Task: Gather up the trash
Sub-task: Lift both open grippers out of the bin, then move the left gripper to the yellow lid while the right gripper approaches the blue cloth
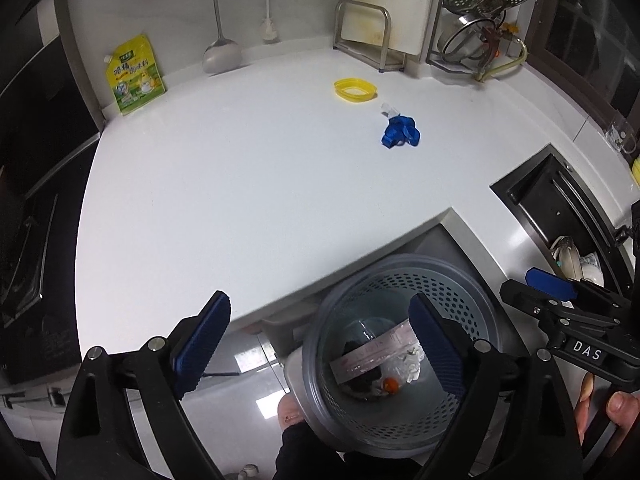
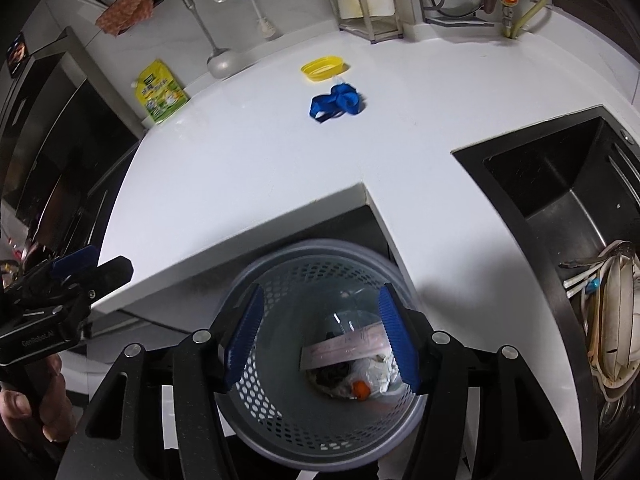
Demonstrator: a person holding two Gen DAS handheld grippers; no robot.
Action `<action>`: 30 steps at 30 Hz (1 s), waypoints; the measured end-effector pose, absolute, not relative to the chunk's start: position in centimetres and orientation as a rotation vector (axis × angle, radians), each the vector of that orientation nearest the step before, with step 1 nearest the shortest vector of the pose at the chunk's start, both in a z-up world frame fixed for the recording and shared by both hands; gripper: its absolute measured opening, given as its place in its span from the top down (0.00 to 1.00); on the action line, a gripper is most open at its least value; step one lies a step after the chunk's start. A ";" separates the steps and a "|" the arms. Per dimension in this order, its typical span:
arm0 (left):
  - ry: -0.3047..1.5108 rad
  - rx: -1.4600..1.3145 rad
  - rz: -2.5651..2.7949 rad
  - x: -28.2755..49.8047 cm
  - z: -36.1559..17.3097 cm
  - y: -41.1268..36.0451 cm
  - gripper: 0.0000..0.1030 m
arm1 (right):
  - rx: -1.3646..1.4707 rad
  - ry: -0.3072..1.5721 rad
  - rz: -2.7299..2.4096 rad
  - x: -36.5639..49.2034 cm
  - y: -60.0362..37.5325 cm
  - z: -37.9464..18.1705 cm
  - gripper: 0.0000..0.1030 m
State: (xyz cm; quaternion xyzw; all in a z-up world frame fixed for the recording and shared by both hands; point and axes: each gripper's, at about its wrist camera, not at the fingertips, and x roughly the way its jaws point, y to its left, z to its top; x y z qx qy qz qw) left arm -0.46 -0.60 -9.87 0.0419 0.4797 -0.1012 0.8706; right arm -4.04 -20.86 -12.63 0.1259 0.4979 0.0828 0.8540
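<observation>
A grey perforated trash bin [image 1: 436, 284] [image 2: 280, 288] stands on the floor below the counter's front edge. It holds a flat pink box [image 1: 376, 354] [image 2: 344, 350], crumpled white scraps and a small orange piece [image 2: 360, 389]. A crumpled blue strap [image 1: 400, 131] [image 2: 336, 104] and a yellow lid [image 1: 355, 89] [image 2: 323, 67] lie on the white counter [image 1: 240, 184] [image 2: 248, 168]. My left gripper [image 1: 320, 344] is open and empty over the bin's left rim. My right gripper [image 2: 320, 340] is open and empty above the bin's mouth.
A yellow-green pouch [image 1: 134, 74] [image 2: 162, 92] leans on the back wall. A ladle [image 1: 221, 54], a brush and a cutting board rack [image 1: 368, 36] stand at the back. A black sink [image 2: 560, 184] with dishes [image 2: 616, 320] is at the right, a dark stove [image 1: 36, 200] at the left.
</observation>
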 end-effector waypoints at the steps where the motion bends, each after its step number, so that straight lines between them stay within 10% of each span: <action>1: 1.000 0.090 -0.215 -0.1 -9.7 -0.4 0.13 | 0.267 1.044 0.167 -3.8 -20.8 -12.5 0.44; 30: 0.885 0.126 -0.298 16.2 -10.1 1.6 0.08 | 0.299 0.955 -0.020 10.2 -18.9 -12.8 0.42</action>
